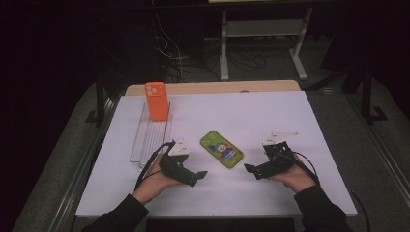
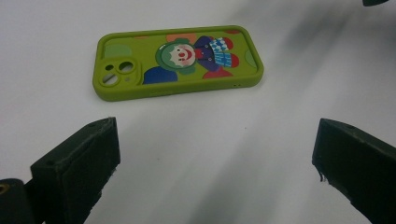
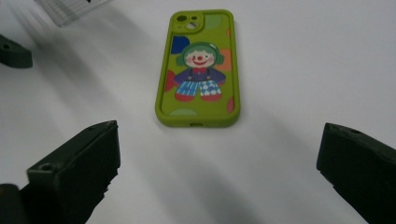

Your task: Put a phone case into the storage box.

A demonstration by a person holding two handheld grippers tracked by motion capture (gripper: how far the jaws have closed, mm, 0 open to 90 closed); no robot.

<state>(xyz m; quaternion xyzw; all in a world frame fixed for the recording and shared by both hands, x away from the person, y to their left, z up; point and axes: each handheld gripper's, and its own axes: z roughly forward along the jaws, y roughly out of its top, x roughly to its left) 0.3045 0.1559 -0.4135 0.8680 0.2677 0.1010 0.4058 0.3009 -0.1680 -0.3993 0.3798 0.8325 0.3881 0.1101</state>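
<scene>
Two phone cases: the green case (image 1: 221, 149) lies flat on the white table (image 1: 270, 111), untouched, between the left gripper (image 1: 202, 174) and right gripper (image 1: 248, 168), both spread wide and empty. The orange case (image 1: 156, 100) stands in the clear rack (image 1: 143, 137); pickup remains.

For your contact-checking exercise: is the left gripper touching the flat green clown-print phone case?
Apart. The left gripper view shows bare white table between the open left gripper and the green clown-print phone case.

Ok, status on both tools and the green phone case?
Left tool open, right tool open. Green phone case flat between them, untouched. Nothing in the way.
</scene>
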